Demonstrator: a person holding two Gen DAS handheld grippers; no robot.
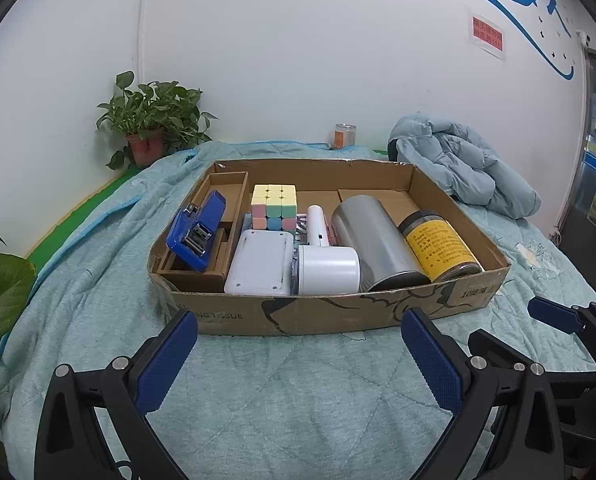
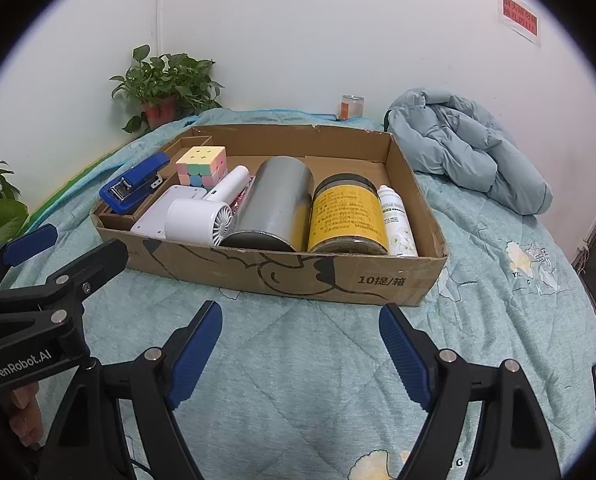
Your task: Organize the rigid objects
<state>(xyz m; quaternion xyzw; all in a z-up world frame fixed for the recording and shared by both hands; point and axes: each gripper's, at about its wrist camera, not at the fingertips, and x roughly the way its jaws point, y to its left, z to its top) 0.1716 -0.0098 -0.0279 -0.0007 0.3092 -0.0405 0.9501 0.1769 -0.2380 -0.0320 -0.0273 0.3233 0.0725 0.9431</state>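
Left wrist view: the left claw (image 1: 298,354) hangs wide open and empty over the quilt (image 1: 298,392), just short of the cardboard box (image 1: 329,316) at 12 o'clock. In the box lie a blue stapler (image 1: 196,232), pastel cube (image 1: 274,206), white fan (image 1: 327,268), steel can (image 1: 371,240) and yellow-label jar (image 1: 441,250). Right wrist view: the right claw (image 2: 301,338) is likewise spread, holding nothing; a spray bottle (image 2: 397,222) lies against the jar's right side.

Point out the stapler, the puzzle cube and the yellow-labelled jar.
stapler (image 1: 197,231), left wrist view, blue top.
puzzle cube (image 1: 274,205), left wrist view, front face.
yellow-labelled jar (image 2: 347,213), right wrist view, label.
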